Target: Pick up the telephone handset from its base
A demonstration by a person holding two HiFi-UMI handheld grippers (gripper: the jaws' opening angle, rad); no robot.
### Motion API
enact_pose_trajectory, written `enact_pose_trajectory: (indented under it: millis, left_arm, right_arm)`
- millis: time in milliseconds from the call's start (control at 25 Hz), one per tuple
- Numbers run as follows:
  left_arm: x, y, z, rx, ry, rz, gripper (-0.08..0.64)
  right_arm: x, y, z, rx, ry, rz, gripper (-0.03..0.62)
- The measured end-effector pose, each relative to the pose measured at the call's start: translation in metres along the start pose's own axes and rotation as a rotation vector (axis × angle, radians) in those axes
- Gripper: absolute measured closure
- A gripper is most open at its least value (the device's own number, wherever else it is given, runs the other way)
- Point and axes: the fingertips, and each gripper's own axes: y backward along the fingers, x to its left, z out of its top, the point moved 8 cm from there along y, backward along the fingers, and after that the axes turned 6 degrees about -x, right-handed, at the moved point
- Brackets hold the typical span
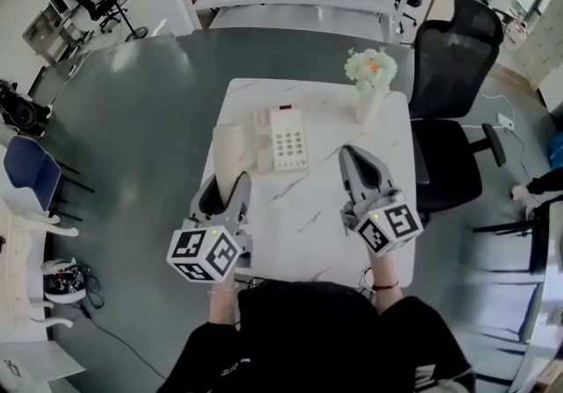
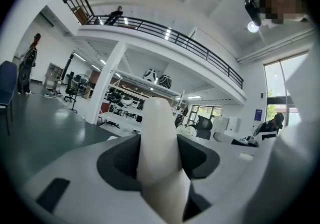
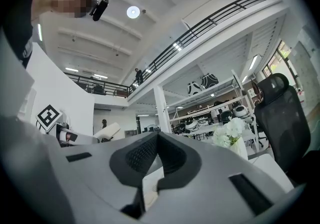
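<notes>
My left gripper [image 1: 227, 182] is shut on the cream telephone handset [image 1: 227, 152], which pokes forward out of its jaws and hangs left of the phone base [image 1: 283, 140], off its cradle. In the left gripper view the handset [image 2: 157, 123] stands upright between the dark pads [image 2: 118, 162], filling the gap. The base sits on the white marble table [image 1: 308, 207], keypad facing up. My right gripper [image 1: 365, 164] hovers over the table to the right of the base, its jaw tips touching with nothing between them [image 3: 157, 137]. The right gripper view also catches the handset [image 3: 108, 131] off to its left.
A white vase of flowers [image 1: 371, 82] stands at the table's far right corner, and a black office chair [image 1: 453, 92] is beside that edge. A blue chair [image 1: 31, 173] is far left on the grey floor. Desks with equipment line the background.
</notes>
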Motion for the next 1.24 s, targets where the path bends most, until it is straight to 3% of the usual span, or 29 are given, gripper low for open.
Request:
enact_pose_trajectory:
  millis: [1240]
  left_arm:
    - [0.022, 0.008, 0.006, -0.009, 0.012, 0.024, 0.353]
  right_arm:
    - [0.008, -0.007, 0.000, 0.014, 0.036, -0.040, 0.601]
